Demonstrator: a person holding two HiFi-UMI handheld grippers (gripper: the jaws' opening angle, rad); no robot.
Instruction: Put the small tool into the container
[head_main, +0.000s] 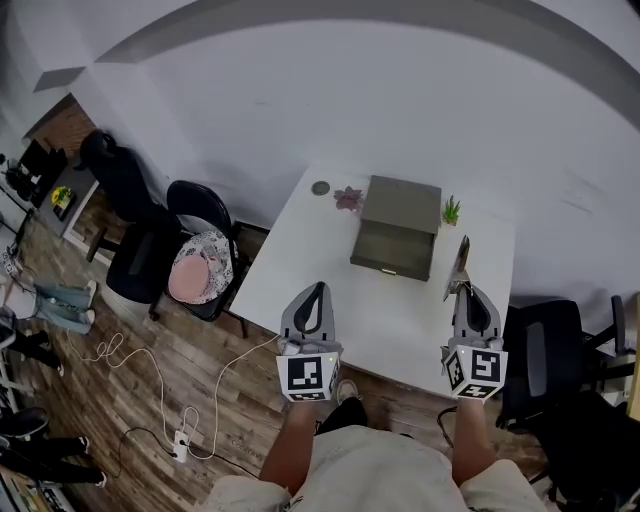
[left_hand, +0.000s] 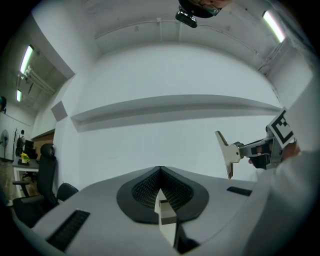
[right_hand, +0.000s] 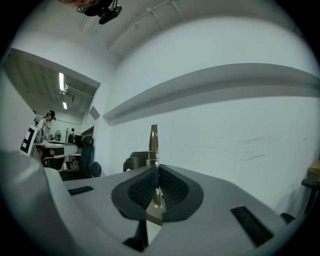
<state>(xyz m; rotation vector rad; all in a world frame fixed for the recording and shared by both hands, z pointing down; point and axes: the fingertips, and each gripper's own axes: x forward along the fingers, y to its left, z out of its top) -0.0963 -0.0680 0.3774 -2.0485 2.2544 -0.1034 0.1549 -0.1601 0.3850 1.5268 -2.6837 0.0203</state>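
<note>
Small tool (head_main: 461, 262) is a thin flat blade. In the head view it sticks out of the right gripper (head_main: 470, 290), over the right part of the white table (head_main: 300, 250). The grey-green container (head_main: 395, 225) stands farther back on the table, to the left of the tool and not touching it. A little plant (head_main: 452, 210) stands at its right side. The left gripper (head_main: 318, 288) is over the near edge of the table.

In the left gripper view, the left gripper (left_hand: 161, 172) has its jaws pressed together with nothing between them. At the right, the right gripper (left_hand: 243, 148) holds the small tool (left_hand: 226, 150) up.

In the right gripper view, the right gripper (right_hand: 156, 170) has its jaws squeezed tight on the small tool (right_hand: 153, 140), which stands upright and is seen from its thin edge.
</note>
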